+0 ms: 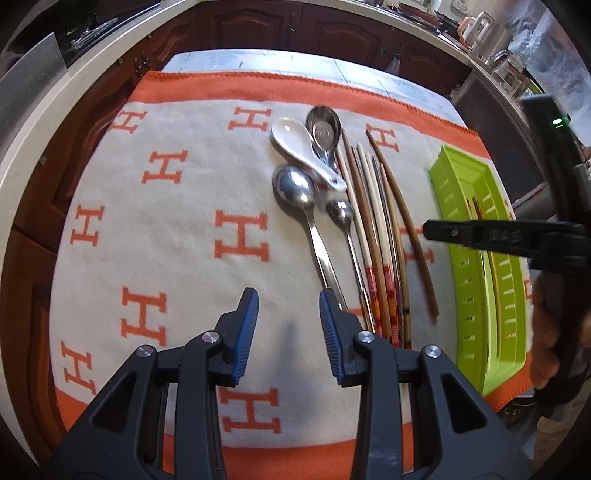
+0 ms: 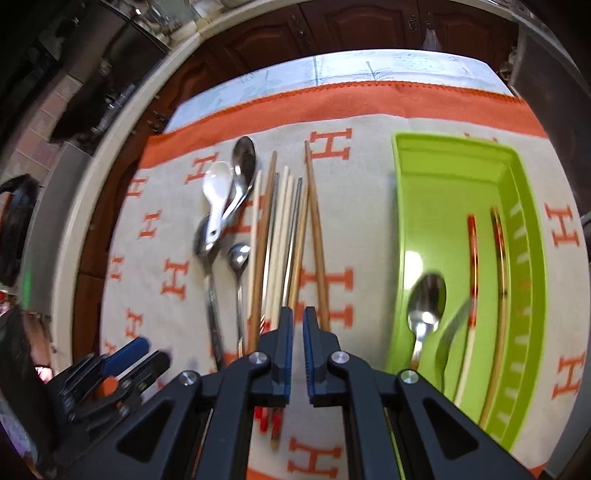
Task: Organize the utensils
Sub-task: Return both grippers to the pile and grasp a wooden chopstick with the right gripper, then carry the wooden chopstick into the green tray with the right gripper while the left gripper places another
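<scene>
Cream blanket (image 1: 192, 192) with orange H letters and an orange border spread over a pale surface (image 1: 258, 61), dark wooden cabinet doors (image 1: 255, 26) behind, light countertop (image 1: 55, 107) curving left, kettle (image 1: 476, 26) and glass jars (image 1: 513, 70) far right.

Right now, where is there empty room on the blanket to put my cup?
The blanket is bare left of the spoons, out to its orange border. A narrower bare strip runs between the chopsticks and the green tray. The spoons and chopsticks themselves lie crowded together.
</scene>
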